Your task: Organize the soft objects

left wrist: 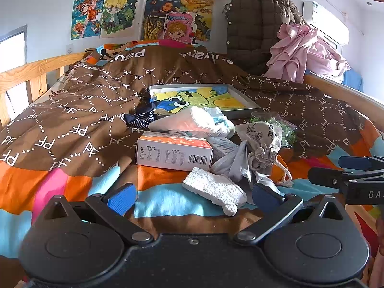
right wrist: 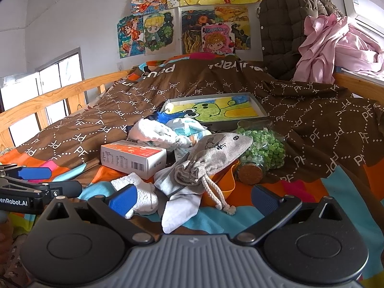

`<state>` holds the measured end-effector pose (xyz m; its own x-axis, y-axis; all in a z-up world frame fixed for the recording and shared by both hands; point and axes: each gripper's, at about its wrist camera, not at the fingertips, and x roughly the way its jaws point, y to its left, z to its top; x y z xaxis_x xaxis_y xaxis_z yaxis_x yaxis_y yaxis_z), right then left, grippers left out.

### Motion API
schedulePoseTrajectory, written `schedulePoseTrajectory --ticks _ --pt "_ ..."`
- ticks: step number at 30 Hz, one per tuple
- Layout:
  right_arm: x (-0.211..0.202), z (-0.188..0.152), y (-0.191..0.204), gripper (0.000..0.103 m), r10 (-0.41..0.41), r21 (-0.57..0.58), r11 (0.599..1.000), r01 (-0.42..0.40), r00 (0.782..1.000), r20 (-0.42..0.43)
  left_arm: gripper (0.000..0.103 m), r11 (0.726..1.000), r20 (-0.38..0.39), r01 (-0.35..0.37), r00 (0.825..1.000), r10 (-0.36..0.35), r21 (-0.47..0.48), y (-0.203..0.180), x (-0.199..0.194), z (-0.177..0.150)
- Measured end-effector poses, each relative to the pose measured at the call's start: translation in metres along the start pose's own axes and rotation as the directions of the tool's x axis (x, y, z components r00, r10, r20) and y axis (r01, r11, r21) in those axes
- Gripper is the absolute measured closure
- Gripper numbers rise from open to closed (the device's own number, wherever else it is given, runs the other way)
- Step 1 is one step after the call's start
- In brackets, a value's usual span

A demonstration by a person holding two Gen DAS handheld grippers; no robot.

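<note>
A heap of things lies on the bed. A white fluffy sock [left wrist: 216,188] [right wrist: 141,189] lies nearest, between my left gripper's fingers. A grey sock [left wrist: 234,162] [right wrist: 178,204] lies under a grey drawstring pouch [left wrist: 262,139] [right wrist: 213,156]. Behind are a white fluffy cloth [left wrist: 189,122] [right wrist: 156,130] and a dark striped sock [left wrist: 142,118]. My left gripper [left wrist: 193,198] is open and empty just before the white sock. My right gripper [right wrist: 194,200] is open and empty over the grey sock.
An orange-and-white carton [left wrist: 174,154] [right wrist: 133,157], a jar of green pieces [right wrist: 264,151], an orange scoop [right wrist: 223,182] and a framed picture [left wrist: 204,97] [right wrist: 216,109] lie in the heap. A wooden rail [left wrist: 31,72] runs left. A brown jacket [left wrist: 254,28] and pink clothes [left wrist: 302,50] hang right.
</note>
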<state>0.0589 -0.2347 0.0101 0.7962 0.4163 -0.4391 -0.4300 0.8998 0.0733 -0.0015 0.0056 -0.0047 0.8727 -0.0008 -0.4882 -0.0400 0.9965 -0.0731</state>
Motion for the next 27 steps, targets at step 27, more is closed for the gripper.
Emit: schedulePoseTrajectory --ticks 27 --pt "0.06 0.027 -0.007 0.0 0.035 -0.212 0.976 -0.047 0.998 -0.059 0.001 0.999 -0.144 0.042 0.989 -0.045 -0.021 0.007 0.053 0.021"
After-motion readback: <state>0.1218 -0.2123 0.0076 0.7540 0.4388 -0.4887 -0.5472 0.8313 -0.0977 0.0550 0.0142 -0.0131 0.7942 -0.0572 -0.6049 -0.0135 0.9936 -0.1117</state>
